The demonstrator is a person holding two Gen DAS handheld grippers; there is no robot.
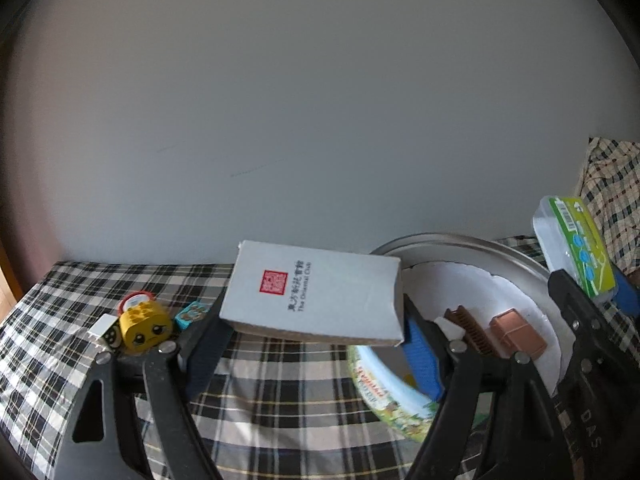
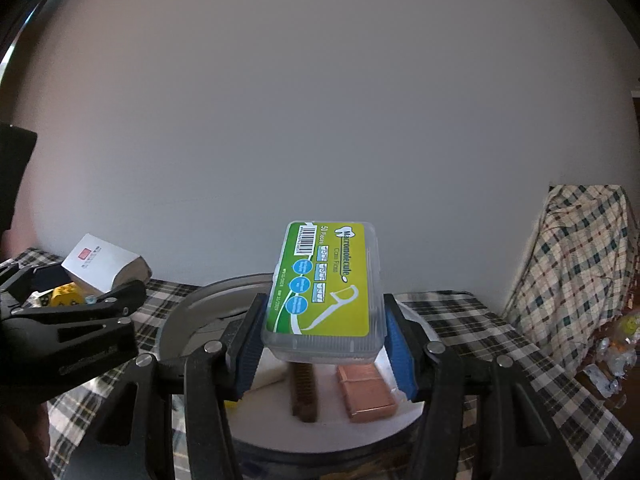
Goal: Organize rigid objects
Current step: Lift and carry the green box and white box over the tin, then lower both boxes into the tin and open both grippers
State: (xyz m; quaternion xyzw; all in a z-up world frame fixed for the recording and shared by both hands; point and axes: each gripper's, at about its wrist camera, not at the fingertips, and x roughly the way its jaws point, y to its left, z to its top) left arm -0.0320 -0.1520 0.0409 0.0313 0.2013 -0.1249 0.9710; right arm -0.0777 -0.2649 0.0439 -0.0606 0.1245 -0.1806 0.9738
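Observation:
My left gripper [image 1: 312, 332] is shut on a grey-white card box [image 1: 316, 294] with a red seal, held above the checked cloth left of the round tin [image 1: 384, 388]. The box also shows in the right wrist view [image 2: 104, 266]. My right gripper [image 2: 320, 340] is shut on a clear floss-pick box with a green-yellow label [image 2: 326, 292], held above the tin's white lining [image 2: 280, 424]. In the tin lie a brown comb [image 2: 304, 392] and a copper-coloured box [image 2: 366, 392]; both show in the left wrist view, comb [image 1: 468, 330] and copper box [image 1: 518, 334].
A yellow toy face block [image 1: 146, 326], a white block [image 1: 105, 330] and a small teal tile [image 1: 192, 314] lie on the checked cloth [image 1: 280, 396] at the left. A pale wall stands close behind. A checked cloth-covered shape [image 2: 580, 264] rises at the right.

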